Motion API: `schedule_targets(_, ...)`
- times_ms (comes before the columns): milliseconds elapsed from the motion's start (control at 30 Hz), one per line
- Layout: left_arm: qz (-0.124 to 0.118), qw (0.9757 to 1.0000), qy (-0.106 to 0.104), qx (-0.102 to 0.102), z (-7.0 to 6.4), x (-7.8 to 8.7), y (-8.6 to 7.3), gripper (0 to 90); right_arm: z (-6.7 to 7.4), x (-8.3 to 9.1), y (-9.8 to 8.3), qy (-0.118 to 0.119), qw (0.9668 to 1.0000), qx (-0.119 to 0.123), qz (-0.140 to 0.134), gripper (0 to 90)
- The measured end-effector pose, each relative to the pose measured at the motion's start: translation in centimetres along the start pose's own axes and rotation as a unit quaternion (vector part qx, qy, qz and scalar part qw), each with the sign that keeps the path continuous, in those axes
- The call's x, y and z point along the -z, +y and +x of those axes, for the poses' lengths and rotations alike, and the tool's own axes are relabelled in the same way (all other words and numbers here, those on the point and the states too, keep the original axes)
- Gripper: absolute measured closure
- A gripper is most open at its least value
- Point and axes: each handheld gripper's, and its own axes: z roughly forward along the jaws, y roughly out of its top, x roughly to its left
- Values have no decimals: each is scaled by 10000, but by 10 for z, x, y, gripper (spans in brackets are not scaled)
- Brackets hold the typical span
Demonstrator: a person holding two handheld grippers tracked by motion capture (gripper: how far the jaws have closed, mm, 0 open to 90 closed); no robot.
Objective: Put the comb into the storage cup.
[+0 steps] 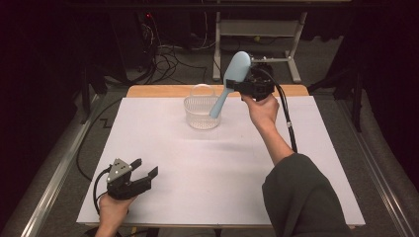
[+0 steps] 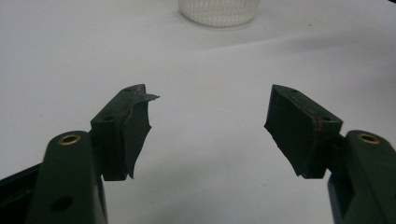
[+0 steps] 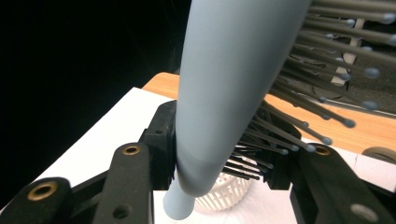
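High view: right hand-held gripper (image 1: 236,85) lifts a pale blue hairbrush (image 1: 230,81) over the basket.
Jaws clamp the brush low on its head, bristle side against one pad, so it hangs tilted with the handle tip pointing into the clear ribbed basket (image 1: 201,112) at the far centre of the table (image 1: 222,173); likely mid-transfer in or out. Left hand-held gripper (image 1: 143,168) rests at the near left, jaws wide apart, holding nothing. Basket rim is the one obstruction near the handle; cables lie on the floor beyond.

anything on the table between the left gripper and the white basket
No. Between the left gripper and the white basket lies only bare white table, as the high view shows.
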Motion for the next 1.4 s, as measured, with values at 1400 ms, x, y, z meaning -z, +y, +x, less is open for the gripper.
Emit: schedule_targets(1400,-31,10000,-82,7,-1,1,0,311,1,-49,7,-528,9986,67,7,554)
